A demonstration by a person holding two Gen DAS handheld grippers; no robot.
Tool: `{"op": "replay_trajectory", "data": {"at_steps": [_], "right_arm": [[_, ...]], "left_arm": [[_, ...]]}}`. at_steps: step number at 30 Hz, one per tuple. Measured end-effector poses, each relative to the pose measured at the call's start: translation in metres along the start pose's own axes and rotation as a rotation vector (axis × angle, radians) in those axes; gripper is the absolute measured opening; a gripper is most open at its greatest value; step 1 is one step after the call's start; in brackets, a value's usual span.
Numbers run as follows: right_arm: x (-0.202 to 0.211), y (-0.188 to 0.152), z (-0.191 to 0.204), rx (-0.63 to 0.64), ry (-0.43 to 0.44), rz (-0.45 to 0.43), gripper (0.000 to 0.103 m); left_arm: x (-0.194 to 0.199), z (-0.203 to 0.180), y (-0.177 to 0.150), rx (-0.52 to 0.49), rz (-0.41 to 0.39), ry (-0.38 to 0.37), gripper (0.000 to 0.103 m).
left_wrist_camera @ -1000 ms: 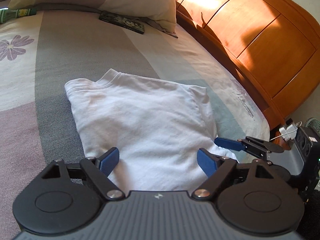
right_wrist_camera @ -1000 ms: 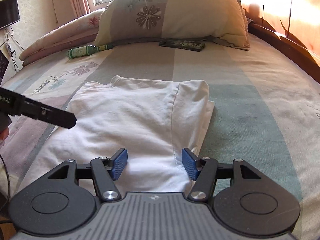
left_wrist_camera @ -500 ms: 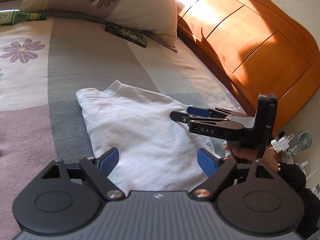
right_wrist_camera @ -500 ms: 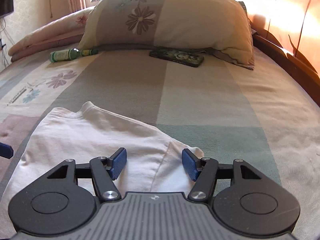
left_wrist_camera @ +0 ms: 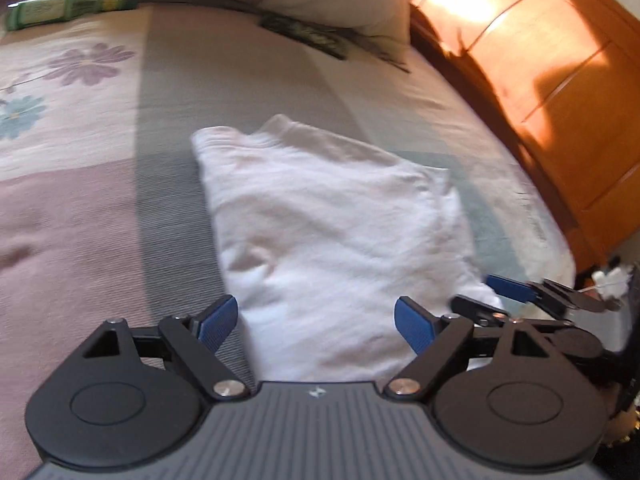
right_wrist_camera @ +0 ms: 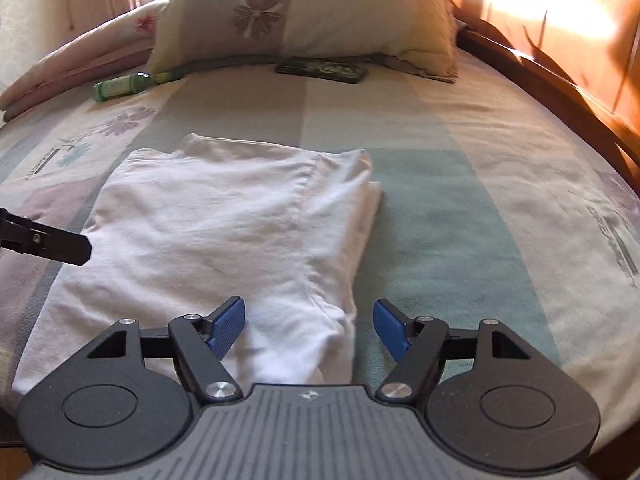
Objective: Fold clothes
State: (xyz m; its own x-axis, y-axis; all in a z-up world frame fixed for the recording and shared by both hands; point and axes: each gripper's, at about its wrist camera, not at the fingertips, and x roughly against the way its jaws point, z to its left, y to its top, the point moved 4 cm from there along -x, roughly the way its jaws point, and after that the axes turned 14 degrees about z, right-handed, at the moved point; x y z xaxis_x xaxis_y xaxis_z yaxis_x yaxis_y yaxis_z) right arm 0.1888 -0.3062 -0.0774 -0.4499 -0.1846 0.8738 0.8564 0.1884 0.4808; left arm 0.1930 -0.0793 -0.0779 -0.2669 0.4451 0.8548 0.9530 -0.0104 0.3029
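A white T-shirt [left_wrist_camera: 328,220] lies folded lengthwise on the bed, collar toward the pillow; it also shows in the right wrist view [right_wrist_camera: 224,232]. My left gripper [left_wrist_camera: 316,322] is open and empty above the shirt's near left hem. My right gripper [right_wrist_camera: 308,326] is open and empty over the near right hem. The right gripper's fingers [left_wrist_camera: 508,286] show at the right edge of the left wrist view. A left gripper finger [right_wrist_camera: 60,246] shows at the left edge of the right wrist view.
A striped floral bedspread [right_wrist_camera: 460,200] covers the bed. A pillow [right_wrist_camera: 304,12], a green bottle [right_wrist_camera: 120,86] and a dark flat case [right_wrist_camera: 322,70] lie at the far end. A wooden headboard [left_wrist_camera: 560,92] runs along the right side.
Both grippers pulled back from half a second ago. The right gripper, which had reached across the shirt, is back at the near right hem. Both stay open.
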Motion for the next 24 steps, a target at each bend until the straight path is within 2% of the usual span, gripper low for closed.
{"op": "replay_trajectory", "data": {"at_steps": [3,4,7,9,12,16,20,24], "right_arm": [[0.029,-0.008,0.007,-0.008,0.061,-0.063,0.077],[0.035,-0.009,0.015,0.016,0.064,-0.078,0.083],[0.042,-0.01,0.043,0.096,0.07,-0.105,0.096],[0.033,-0.008,0.06,0.136,0.066,-0.094,0.096],[0.016,-0.006,0.076,0.154,0.063,-0.074,0.096],[-0.007,-0.01,0.085,0.147,0.042,-0.017,0.097],[-0.003,-0.03,0.089,0.141,0.037,0.04,0.101],[0.017,-0.036,0.102,0.156,0.043,0.002,0.102]], "left_arm": [[0.015,0.005,-0.008,0.026,-0.022,-0.071,0.087],[0.019,0.004,-0.01,0.027,-0.025,-0.078,0.087],[0.023,0.002,-0.014,0.027,-0.026,-0.003,0.087],[0.024,0.001,-0.017,0.03,-0.018,0.028,0.087],[0.03,0.0,-0.023,0.029,-0.02,0.026,0.087],[0.04,0.003,-0.029,0.028,-0.03,0.094,0.087],[0.045,0.006,-0.033,0.03,-0.033,0.129,0.088],[0.045,0.007,-0.035,0.028,-0.033,0.131,0.088]]}}
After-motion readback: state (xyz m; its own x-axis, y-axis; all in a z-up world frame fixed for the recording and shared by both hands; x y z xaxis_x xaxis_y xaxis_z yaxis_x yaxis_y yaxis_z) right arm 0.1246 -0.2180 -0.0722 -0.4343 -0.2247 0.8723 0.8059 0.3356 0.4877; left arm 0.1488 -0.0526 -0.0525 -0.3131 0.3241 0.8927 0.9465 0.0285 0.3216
